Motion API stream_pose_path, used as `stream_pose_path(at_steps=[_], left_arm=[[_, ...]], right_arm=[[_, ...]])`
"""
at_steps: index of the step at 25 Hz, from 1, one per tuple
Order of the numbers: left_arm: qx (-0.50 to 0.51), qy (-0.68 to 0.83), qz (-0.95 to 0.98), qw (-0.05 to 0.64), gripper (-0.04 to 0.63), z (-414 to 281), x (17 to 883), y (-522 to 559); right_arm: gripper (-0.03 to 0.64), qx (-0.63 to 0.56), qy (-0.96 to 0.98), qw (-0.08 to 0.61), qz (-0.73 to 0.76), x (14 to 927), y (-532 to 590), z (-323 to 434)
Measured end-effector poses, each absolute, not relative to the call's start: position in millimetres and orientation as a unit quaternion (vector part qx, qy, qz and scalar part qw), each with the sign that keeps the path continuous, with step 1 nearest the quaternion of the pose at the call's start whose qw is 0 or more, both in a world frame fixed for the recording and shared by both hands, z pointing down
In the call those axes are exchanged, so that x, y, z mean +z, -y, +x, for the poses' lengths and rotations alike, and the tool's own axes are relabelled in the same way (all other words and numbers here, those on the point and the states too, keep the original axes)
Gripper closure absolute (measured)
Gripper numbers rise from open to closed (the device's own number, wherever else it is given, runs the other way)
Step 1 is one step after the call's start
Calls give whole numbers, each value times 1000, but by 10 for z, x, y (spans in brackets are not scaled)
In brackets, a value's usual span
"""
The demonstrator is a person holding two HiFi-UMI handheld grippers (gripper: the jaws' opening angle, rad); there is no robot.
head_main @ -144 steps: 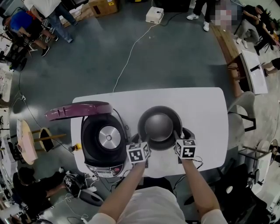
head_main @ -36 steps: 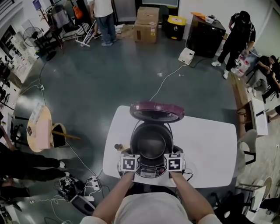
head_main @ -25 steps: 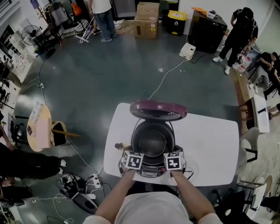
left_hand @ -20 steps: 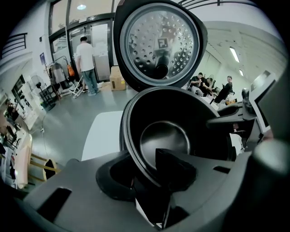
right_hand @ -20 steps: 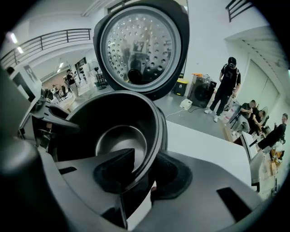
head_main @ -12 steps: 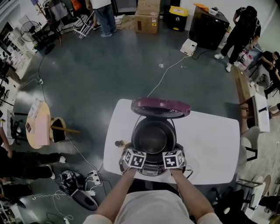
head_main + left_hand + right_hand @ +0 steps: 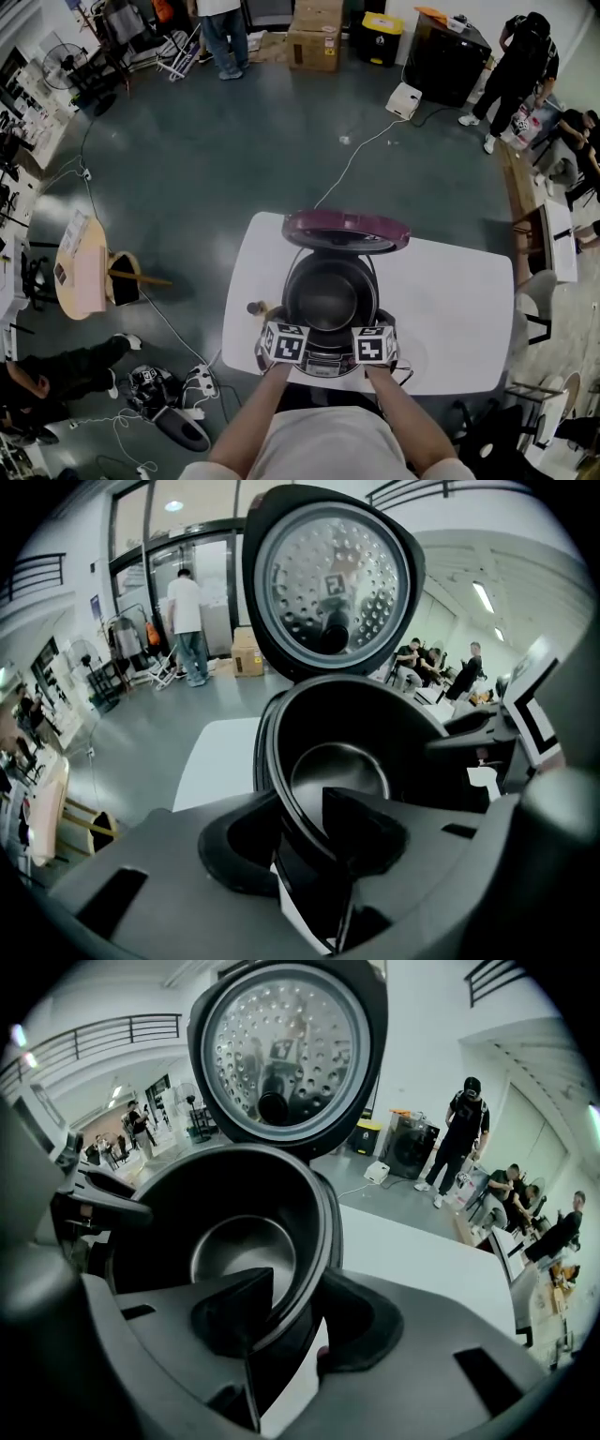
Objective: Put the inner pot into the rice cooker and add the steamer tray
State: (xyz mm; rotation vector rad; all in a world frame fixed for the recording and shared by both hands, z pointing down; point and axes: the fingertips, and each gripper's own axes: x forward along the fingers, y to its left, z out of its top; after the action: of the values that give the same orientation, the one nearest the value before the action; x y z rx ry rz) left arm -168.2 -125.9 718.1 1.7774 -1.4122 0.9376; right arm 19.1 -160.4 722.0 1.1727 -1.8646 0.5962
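Note:
The dark inner pot (image 7: 330,298) sits down inside the rice cooker (image 7: 323,364), whose maroon lid (image 7: 347,231) stands open at the far side. My left gripper (image 7: 292,328) straddles the pot's near-left rim (image 7: 281,799); its jaws are closing and both pads touch the rim. My right gripper (image 7: 367,328) straddles the near-right rim (image 7: 323,1269). Its jaws are opening, and a gap shows between the outer pad (image 7: 361,1321) and the rim. The lid's perforated inner plate (image 7: 328,578) faces me. No steamer tray is in view.
The cooker stands near the front edge of a white table (image 7: 450,300), with bare tabletop to its right. A small round object (image 7: 253,308) lies to the cooker's left. Cables trail on the floor, and people stand far off around the room.
Several seconds ago both grippers held the pot on the table to the right of the cooker; now it rests inside. Over the last second the hands have hardly moved.

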Motion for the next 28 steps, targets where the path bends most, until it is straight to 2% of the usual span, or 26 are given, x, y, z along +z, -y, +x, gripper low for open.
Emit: stream_pose_path(at_steps=[6,8,15,28], left_arm=[[369,538,681,332,438,-1658,7234,1236],[367,543,681,326,416,-1679,7196,1250],[350,541,694,320,417,-1812,7074,1182],[260,519,775,251,527,-1800,6114,1159]], right_arm=[[442,218,747,424,464,7233,1589,271],[428,213,748,419,468,7194,1607,294],[419,192,758,398,481,6974,1618,295],[503,139,790,310,510,6026,1394,-18]])
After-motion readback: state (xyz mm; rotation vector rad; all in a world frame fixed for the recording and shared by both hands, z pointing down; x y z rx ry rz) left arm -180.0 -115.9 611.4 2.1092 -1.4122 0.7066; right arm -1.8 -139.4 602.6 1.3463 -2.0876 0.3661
